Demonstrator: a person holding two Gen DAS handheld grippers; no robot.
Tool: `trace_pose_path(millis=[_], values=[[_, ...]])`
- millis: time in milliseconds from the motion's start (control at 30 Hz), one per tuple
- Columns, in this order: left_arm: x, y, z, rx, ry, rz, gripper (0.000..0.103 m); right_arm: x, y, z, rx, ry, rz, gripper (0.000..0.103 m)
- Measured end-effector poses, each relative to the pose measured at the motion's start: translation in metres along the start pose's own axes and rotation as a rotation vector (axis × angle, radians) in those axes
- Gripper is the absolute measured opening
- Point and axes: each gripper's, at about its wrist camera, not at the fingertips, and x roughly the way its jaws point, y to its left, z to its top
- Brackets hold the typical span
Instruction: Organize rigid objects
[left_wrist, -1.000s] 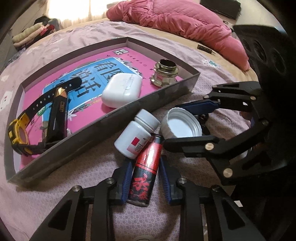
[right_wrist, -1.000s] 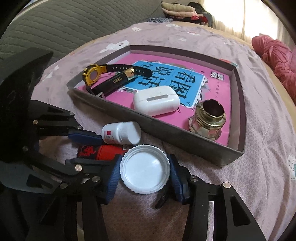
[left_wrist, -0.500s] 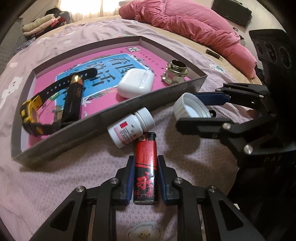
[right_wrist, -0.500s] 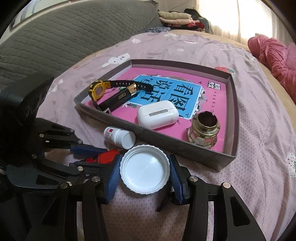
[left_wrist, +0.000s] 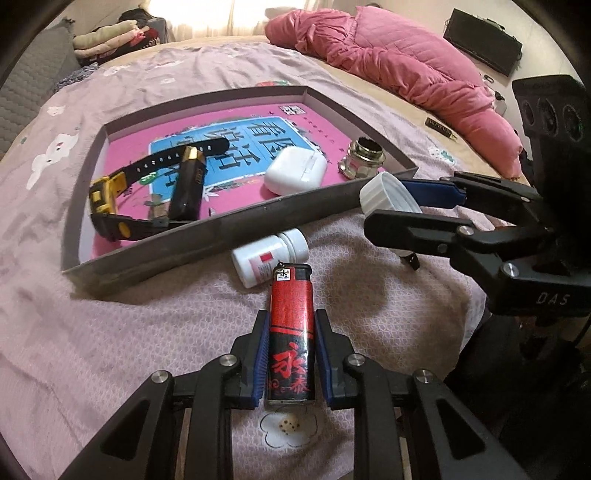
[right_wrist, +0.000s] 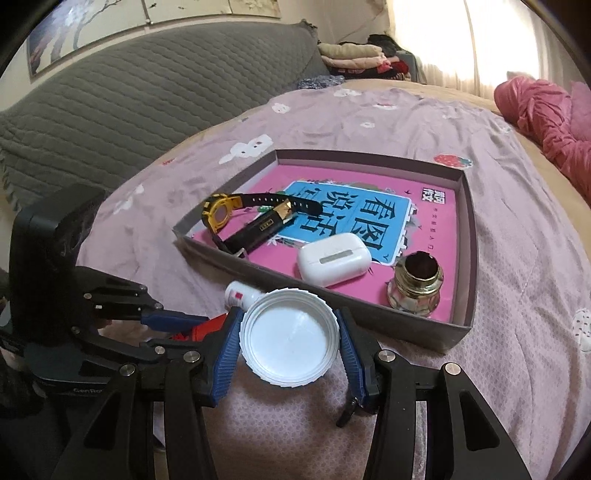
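Note:
My left gripper (left_wrist: 290, 326) is shut on a red lighter (left_wrist: 290, 302), which it holds a little above the lilac bedspread. My right gripper (right_wrist: 289, 328) is shut on a white screw lid (right_wrist: 288, 339), held hollow side up near the front wall of the grey box tray (right_wrist: 369, 319). In the left wrist view the lid (left_wrist: 380, 192) hangs by the tray's right corner. A white pill bottle (left_wrist: 269, 256) lies on the bed against the tray wall. Inside the tray are a yellow-black watch (left_wrist: 110, 192), a black bar (left_wrist: 188, 184), a white earbud case (left_wrist: 295, 171) and a brass fitting (left_wrist: 364, 157).
A pink duvet (left_wrist: 406, 66) is bunched up at the far right of the bed. A grey quilted headboard (right_wrist: 147, 92) runs along the left, with folded clothes (right_wrist: 354, 51) behind. A small dark strip (left_wrist: 439, 127) lies beyond the tray.
The left jaws closed onto the red lighter and lifted it back from the pill bottle. The right gripper rose with the white lid still gripped.

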Motion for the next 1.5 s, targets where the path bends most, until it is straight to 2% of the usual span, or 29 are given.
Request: trace_pose_path(millis=[267,567,967,1500], values=[[-0.019,-0.002,0.002,-0.007,-0.082,-0.026,0.023,-0.002,0.0,0.003,0.011,-0.017,0.0,0.052],[-0.029,0.004,0.005,-0.027,-0.134,-0.017,0.023,-0.004,-0.001,0.006,0.028,-0.035,-0.008,0.051],[-0.045,0.015,0.012,-0.074,-0.245,-0.02,0.023,-0.003,0.004,0.012,0.026,-0.055,-0.019,0.052],[-0.051,0.042,0.02,-0.161,-0.312,0.016,0.023,-0.002,0.004,0.016,0.036,-0.083,-0.046,0.052]])
